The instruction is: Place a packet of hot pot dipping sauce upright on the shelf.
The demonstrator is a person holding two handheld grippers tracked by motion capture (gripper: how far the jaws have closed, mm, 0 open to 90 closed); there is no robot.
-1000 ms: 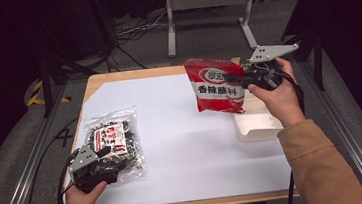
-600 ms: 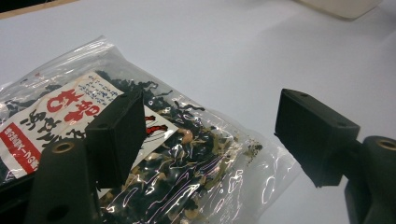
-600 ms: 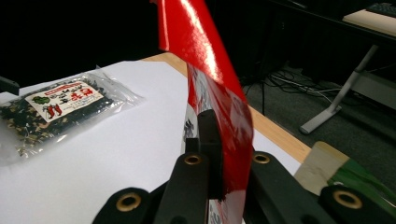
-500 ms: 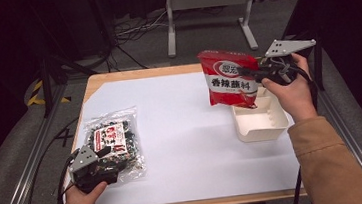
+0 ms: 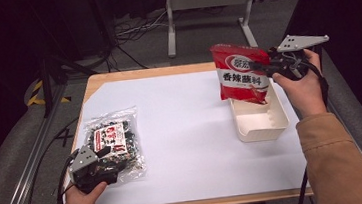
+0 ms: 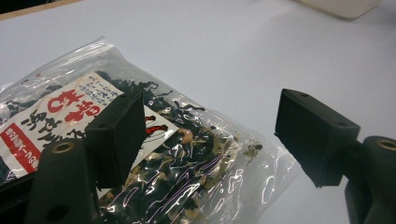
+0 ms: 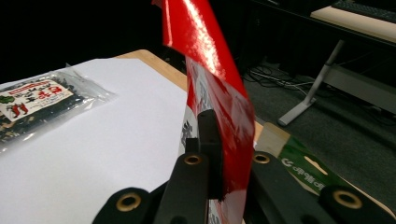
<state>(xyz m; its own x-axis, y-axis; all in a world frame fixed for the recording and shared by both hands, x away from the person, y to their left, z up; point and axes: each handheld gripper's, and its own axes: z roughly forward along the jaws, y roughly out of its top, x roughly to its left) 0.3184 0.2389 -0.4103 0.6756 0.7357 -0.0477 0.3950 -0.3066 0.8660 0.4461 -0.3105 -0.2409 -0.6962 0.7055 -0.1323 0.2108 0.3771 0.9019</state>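
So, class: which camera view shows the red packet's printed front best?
The high view: the red packet faces the camera, label readable, hanging over the white tray. The right gripper view shows it edge-on, clamped in the right gripper; the left gripper view shows the seaweed bag.

Left hand-held gripper (image 6: 205, 135) agape, right hand-held gripper (image 7: 224, 154) clamped

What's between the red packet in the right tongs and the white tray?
Nothing visible. The right tongs hold the red packet upright in the air, its lower edge hanging just over the far end of the white tray. The tray looks empty, and the clear dark-food bag lies far across the table.
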